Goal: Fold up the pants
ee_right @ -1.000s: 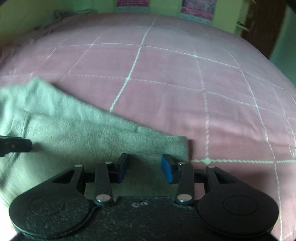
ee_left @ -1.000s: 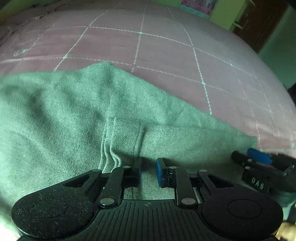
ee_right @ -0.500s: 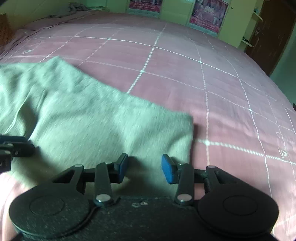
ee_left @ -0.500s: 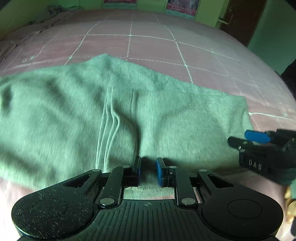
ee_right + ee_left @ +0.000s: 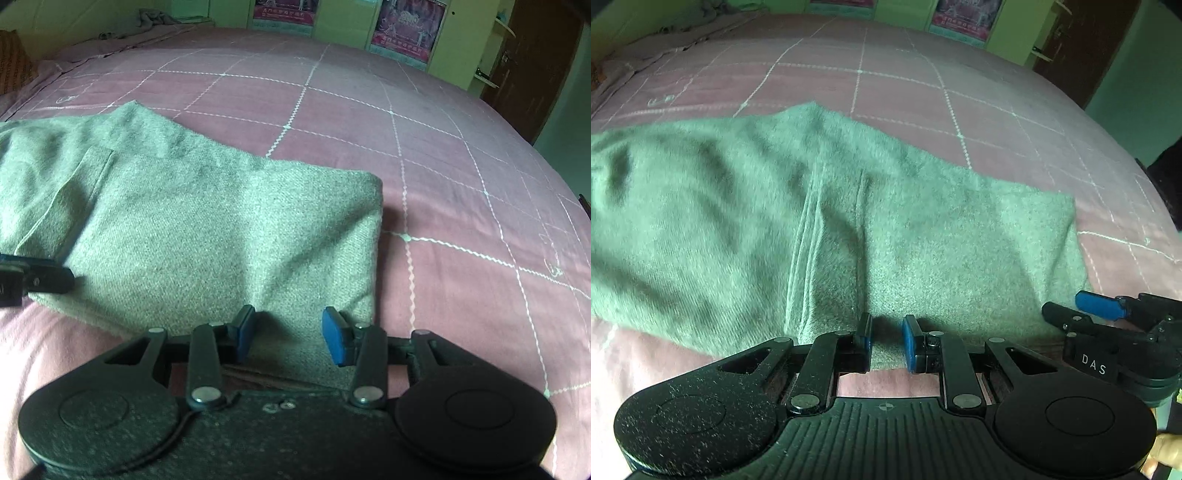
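loose hem, two open grippers

pink quilted bedspread [image 5: 443, 155] fills the room between green walls, and our green pants [image 5: 775, 206] lie spread across it. we keep the left gripper [image 5: 886, 343] narrowly parted and the right gripper [image 5: 288, 334] wider, both over the near edge and holding nothing. we judge a shallow bite could catch one layer only, dragging the fold askew. white letters on the right gripper's body read "das"; the wall posters [image 5: 402, 26] are too small to read.

Green pants [image 5: 746, 221] (creased) flat on bedspread [image 5: 923, 96]
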{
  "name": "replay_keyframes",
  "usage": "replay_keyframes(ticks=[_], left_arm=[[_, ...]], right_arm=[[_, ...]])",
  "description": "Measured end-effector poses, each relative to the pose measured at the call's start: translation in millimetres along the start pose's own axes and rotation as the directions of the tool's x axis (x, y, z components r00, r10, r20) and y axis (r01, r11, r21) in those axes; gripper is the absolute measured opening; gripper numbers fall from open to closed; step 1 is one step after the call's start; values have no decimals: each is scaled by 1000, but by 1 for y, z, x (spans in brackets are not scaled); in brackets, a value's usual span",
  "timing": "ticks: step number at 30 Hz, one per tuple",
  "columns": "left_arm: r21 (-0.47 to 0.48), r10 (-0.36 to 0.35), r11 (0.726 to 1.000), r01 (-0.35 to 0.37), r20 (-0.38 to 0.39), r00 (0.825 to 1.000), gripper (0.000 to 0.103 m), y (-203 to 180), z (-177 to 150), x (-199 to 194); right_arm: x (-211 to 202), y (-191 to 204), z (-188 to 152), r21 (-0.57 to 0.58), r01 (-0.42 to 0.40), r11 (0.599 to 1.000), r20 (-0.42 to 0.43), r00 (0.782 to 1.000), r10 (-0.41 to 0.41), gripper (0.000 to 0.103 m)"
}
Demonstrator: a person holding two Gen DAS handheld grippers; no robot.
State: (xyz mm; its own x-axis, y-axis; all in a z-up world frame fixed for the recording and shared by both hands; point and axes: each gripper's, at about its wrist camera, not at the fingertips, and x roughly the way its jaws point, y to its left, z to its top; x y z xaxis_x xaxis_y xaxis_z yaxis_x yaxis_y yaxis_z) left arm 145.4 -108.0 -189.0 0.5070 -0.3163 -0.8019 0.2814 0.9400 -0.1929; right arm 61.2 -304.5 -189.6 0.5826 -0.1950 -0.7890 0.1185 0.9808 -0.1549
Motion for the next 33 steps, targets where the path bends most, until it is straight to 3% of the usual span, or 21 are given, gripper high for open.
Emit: replay_keyframes(ticks=[5,7,11,13,15,21,24,27,30,33], left_arm=[[23,23,999,-24,53,998,19,-2,19,-2],[28,52,998,-53,34,998,19,0,32,13],[2,78,997,-78,0,997,19,12,49,42],[-8,82,997,-82,-3,997,19,12,53,48],[18,98,995,-98,5,995,19,7,52,51],[21,92,995,-93,18,996,19,4,42,38],[26,105,994,-106,27,994,19,5,32,26],[26,115,993,-116,40,993,19,9,24,14],[42,143,989,-145,49,989,19,13,16,1],[6,130,991,-131,54,990,19,25,11,-12]], right_arm=[[-12,-12,14,56,-27,998,33,999,25,42],[-12,-11,28,49,-22,999,68,998,19,42],[10,-6,55,26,-14,1000,53,999,13,42],[26,-7,63,52,-10,999,35,999,8,50],[48,-6,60,70,-34,997,-46,998,37,52],[37,-3,59,56,-25,998,-34,999,27,52],[11,2,48,103,-96,990,21,995,95,61],[-6,23,36,70,-134,988,49,990,131,61],[-5,43,29,43,-159,986,11,987,158,61],[-2,52,31,22,-121,992,-15,992,122,61]])
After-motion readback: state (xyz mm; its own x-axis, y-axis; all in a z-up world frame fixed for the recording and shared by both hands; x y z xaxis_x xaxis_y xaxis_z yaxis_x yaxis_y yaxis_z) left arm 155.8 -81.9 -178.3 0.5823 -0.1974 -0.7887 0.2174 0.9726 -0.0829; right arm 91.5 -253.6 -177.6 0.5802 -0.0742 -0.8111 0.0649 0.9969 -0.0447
